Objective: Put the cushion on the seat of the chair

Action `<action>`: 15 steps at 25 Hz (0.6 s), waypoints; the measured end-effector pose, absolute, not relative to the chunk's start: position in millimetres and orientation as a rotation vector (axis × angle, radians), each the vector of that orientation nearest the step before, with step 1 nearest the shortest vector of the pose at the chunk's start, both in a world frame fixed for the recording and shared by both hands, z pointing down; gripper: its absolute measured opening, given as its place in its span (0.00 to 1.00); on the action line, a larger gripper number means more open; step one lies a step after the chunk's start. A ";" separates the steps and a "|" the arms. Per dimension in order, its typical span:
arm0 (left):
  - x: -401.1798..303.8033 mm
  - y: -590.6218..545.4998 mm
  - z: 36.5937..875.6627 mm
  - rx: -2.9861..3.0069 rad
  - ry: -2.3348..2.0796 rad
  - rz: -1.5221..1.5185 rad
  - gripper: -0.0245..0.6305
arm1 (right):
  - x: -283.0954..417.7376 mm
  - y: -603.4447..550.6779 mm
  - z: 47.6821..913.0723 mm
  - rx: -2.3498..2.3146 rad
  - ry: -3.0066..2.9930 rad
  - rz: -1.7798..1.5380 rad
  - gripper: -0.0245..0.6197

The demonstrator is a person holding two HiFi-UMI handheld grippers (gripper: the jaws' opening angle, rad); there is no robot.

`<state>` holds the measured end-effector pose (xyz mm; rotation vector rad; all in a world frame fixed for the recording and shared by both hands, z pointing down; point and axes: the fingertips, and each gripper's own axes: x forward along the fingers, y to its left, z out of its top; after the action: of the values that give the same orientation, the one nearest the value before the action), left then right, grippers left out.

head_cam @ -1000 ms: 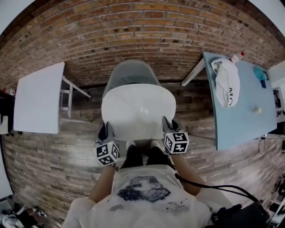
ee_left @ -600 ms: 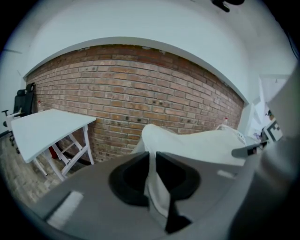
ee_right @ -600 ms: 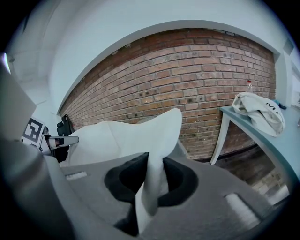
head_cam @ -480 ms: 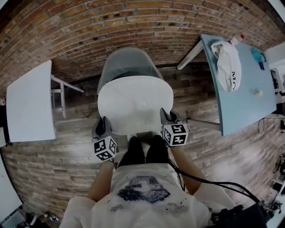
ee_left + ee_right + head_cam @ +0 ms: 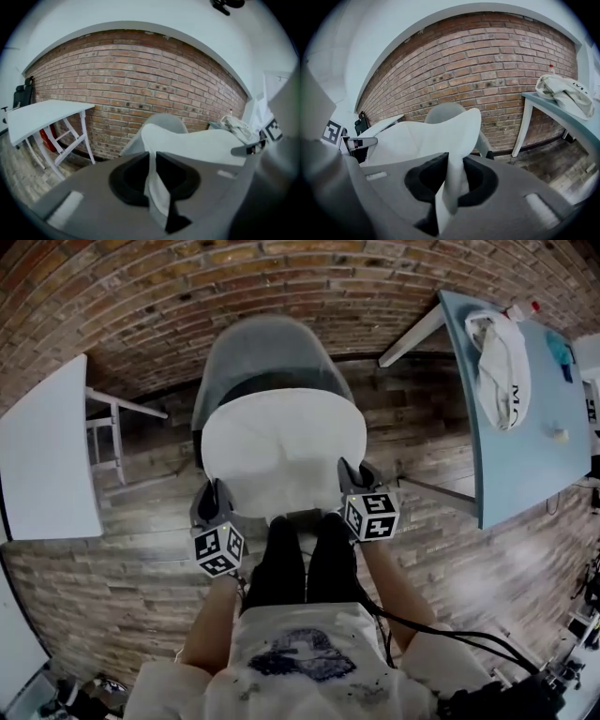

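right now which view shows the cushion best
The head view: nearly the whole white cushion shows from above, over the chair. Each gripper view shows only the pinched edge between its jaws and part of the cushion beyond.

A white, rounded cushion (image 5: 281,451) lies spread almost flat over the seat of the grey shell chair (image 5: 262,348). It covers most of the seat, and its two near corners are pulled up.

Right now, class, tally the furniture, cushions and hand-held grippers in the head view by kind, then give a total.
Chairs: 1, grey chair
Tables: 2, white table, blue table
Cushions: 1, cushion
Hand-held grippers: 2, left hand-held gripper, right hand-held gripper
Total: 6
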<state>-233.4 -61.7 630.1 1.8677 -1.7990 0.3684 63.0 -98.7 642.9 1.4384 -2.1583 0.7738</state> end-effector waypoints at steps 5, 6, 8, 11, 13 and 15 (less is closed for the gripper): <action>-237.2 -69.9 668.7 1.840 -1.806 0.375 0.10 | 58.0 -108.3 685.0 1.415 -2.139 0.800 0.11; -238.7 -71.2 676.3 1.832 -1.807 0.377 0.10 | 56.5 -110.8 693.2 1.409 -2.136 0.805 0.11; -240.4 -74.4 691.6 1.823 -1.809 0.385 0.10 | 54.8 -116.3 709.1 1.401 -2.129 0.812 0.11; -243.3 -79.2 716.3 1.814 -1.808 0.403 0.10 | 51.8 -123.4 734.5 1.393 -2.121 0.824 0.11; -247.4 -83.0 734.6 1.808 -1.809 0.411 0.10 | 47.8 -128.5 754.0 1.384 -2.118 0.828 0.11; -249.4 -85.7 754.7 1.794 -1.808 0.413 0.10 | 46.0 -133.2 775.0 1.372 -2.113 0.834 0.11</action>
<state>-249.4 -85.7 754.7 1.7936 -1.8080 0.4132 46.0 -133.2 775.0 1.3725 -2.1134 0.8344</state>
